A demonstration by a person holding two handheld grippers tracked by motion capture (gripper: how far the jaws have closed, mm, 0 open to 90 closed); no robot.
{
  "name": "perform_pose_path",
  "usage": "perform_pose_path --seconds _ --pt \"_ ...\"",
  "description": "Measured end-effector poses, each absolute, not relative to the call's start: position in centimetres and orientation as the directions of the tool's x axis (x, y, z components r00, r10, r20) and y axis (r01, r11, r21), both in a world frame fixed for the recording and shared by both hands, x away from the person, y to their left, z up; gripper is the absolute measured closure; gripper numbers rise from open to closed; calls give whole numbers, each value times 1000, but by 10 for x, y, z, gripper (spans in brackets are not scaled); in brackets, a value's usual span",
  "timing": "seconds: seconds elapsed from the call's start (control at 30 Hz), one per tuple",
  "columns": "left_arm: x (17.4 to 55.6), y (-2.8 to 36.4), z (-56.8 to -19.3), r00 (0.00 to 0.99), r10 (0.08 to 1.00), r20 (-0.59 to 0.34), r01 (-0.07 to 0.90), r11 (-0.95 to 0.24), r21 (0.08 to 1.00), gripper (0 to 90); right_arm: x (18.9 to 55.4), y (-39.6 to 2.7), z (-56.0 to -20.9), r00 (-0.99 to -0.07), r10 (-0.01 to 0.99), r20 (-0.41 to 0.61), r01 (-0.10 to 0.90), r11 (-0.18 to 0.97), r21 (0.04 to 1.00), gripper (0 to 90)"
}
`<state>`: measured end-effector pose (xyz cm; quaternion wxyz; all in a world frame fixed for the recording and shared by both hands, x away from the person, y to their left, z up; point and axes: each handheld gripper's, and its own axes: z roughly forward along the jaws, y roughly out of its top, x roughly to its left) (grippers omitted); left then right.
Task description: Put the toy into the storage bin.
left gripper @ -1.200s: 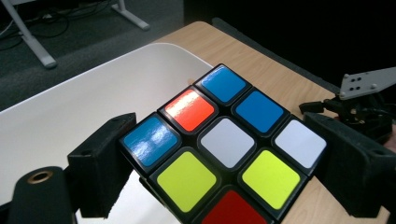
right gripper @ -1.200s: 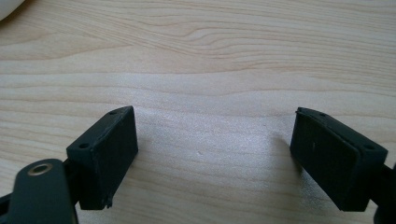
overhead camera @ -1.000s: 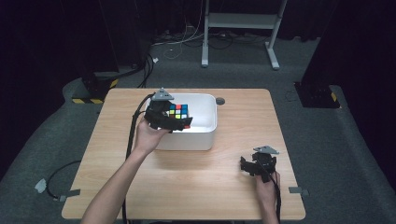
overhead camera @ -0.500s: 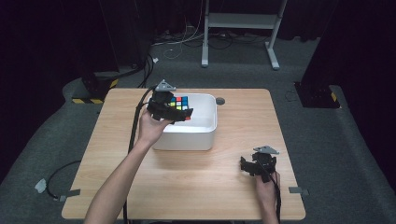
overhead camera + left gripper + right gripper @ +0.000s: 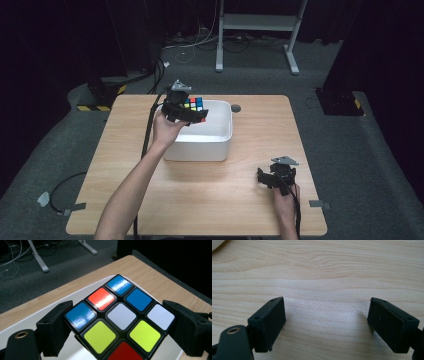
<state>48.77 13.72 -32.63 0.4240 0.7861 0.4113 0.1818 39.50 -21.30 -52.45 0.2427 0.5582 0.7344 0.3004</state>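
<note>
The left gripper (image 5: 120, 322) clamps the puzzle cube (image 5: 118, 320) by opposite sides; it looks light, rigid and slick. The right gripper (image 5: 327, 322) gapes empty.

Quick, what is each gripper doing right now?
Left gripper: closed on the puzzle cube, above the white tub.
Right gripper: open, holding nothing, over the table.

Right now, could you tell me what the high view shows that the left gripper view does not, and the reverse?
The high view alone takes in the right gripper with its jaws apart low over the table, both forearms, and the whole white bin seen from above. The left gripper view alone gives the colours of the cube's top face tile by tile: blue, orange, white, yellow and a red one at the bottom edge. Both show the left gripper shut on the cube above the bin, near the table's far edge.
</note>
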Motion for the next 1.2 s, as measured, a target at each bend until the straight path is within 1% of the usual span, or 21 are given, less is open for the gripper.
perform_pose_path --seconds 0.47,0.93,1.2 --pt "509 132 -328 556 828 -71 518 -279 809 134 395 -213 -524 -259 966 -21 674 196 712 145" --pt "527 139 -341 502 858 -109 562 -227 795 134 395 -213 -524 -261 965 -22 674 198 712 145" --pt "534 135 -349 493 862 -115 582 -229 780 134 395 -213 -524 -261 965 -21 674 198 712 145"
